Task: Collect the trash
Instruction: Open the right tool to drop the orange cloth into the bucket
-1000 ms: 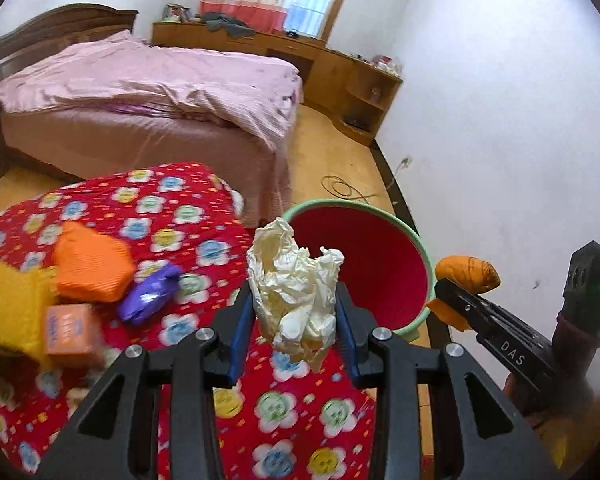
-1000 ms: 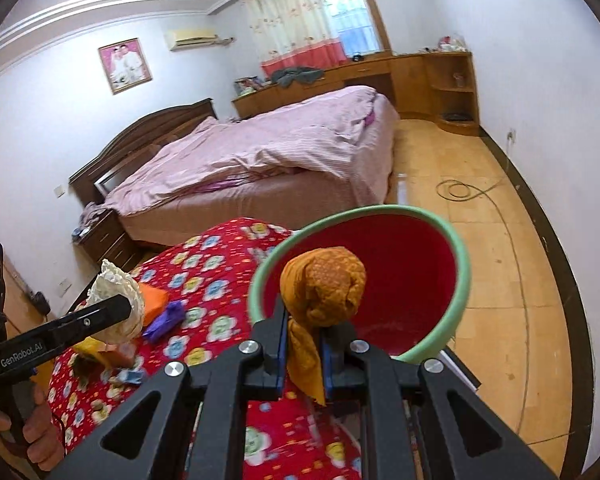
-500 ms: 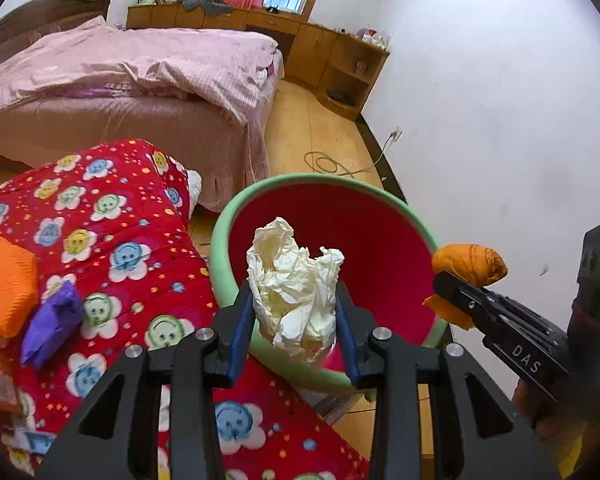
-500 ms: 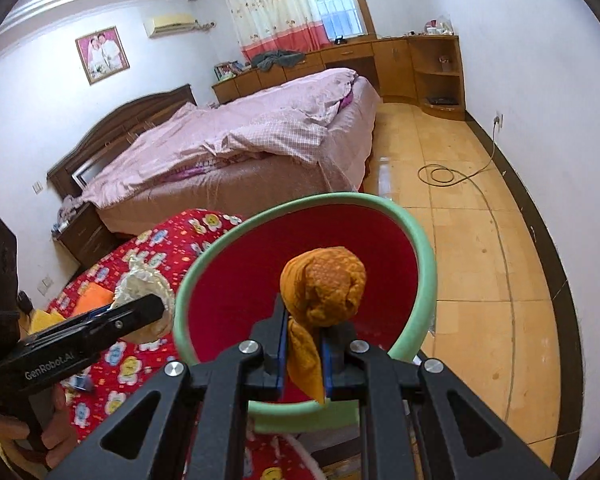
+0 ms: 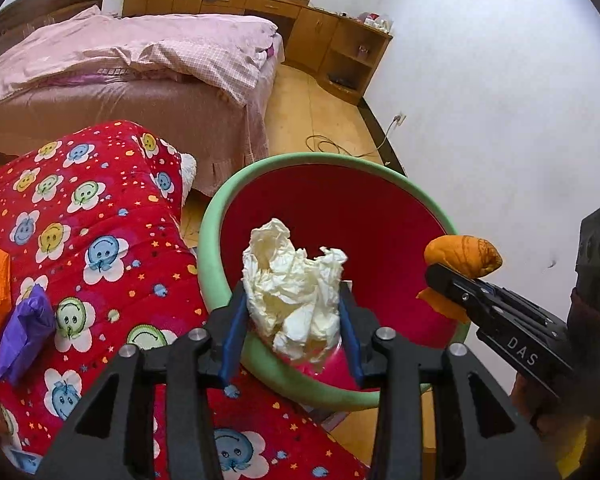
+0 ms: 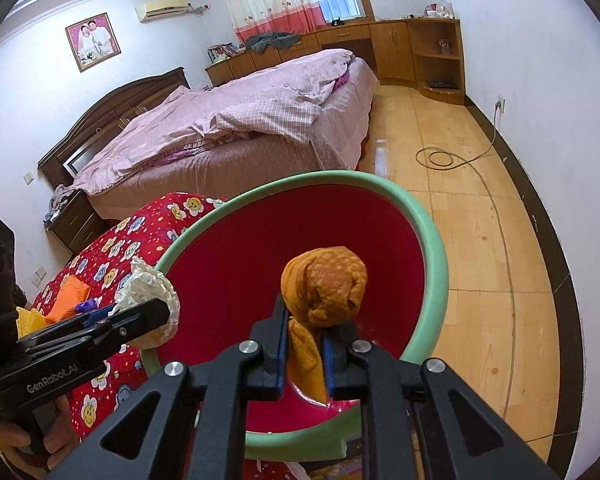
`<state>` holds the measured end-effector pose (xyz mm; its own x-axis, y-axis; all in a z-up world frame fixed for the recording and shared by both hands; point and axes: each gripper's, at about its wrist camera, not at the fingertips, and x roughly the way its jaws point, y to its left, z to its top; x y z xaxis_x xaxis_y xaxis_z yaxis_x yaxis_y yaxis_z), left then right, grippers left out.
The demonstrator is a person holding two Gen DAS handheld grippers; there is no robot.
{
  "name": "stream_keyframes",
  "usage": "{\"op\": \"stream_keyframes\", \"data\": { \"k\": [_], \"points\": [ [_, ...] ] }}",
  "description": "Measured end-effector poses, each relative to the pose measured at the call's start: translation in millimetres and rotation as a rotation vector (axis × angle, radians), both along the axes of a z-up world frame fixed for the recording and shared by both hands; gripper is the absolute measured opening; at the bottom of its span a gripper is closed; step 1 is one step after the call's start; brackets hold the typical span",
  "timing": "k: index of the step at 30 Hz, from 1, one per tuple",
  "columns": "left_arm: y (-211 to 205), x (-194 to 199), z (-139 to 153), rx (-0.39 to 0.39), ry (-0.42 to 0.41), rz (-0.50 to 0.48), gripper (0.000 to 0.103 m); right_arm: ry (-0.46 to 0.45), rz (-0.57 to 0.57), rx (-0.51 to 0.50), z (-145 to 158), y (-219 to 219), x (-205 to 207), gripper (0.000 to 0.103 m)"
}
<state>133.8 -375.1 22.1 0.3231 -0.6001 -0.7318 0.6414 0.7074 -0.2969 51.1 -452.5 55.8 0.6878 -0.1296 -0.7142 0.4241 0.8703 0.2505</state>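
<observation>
over the red bin (image 5: 332, 208), left gripper (image 5: 292, 316) jaws opening around white wad (image 5: 296, 292); at 3 o'clock, right gripper (image 6: 304, 344) jaws pinch orange wad (image 6: 324, 288).

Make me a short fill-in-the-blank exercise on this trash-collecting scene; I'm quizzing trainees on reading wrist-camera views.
1. The left gripper, jaws opening, has a crumpled wad of ____ paper between its fingers.
2. The right gripper is shut on an ____ wad.
3. Both wads hang over a red bin with a ____ rim.
4. Left on the red blanket beside an orange piece lies a ____ wrapper.

Missing words: white; orange; green; purple
</observation>
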Motion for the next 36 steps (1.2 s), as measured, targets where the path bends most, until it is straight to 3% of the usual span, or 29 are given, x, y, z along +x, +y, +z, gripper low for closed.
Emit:
{"op": "stream_keyframes", "data": {
  "k": [2, 5, 13, 36],
  "points": [
    [0, 0, 1, 0.004, -0.012, 0.005, 0.05, -0.003, -0.002, 0.008, -1, -1, 1, 0.018],
    [3, 2, 4, 0.0, -0.023, 0.016, 0.054, -0.006, -0.007, 0.019, -1, -1, 0, 0.031],
    [15, -2, 17, -0.014, -0.043, 0.049, 0.054, -0.042, -0.011, 0.013, 11, 2, -7, 0.05],
    [82, -29, 65, -0.081, -0.061, 0.143, 0.055, -0.121, -0.001, -0.03, 57, 45, -37, 0.066]
  ]
}}
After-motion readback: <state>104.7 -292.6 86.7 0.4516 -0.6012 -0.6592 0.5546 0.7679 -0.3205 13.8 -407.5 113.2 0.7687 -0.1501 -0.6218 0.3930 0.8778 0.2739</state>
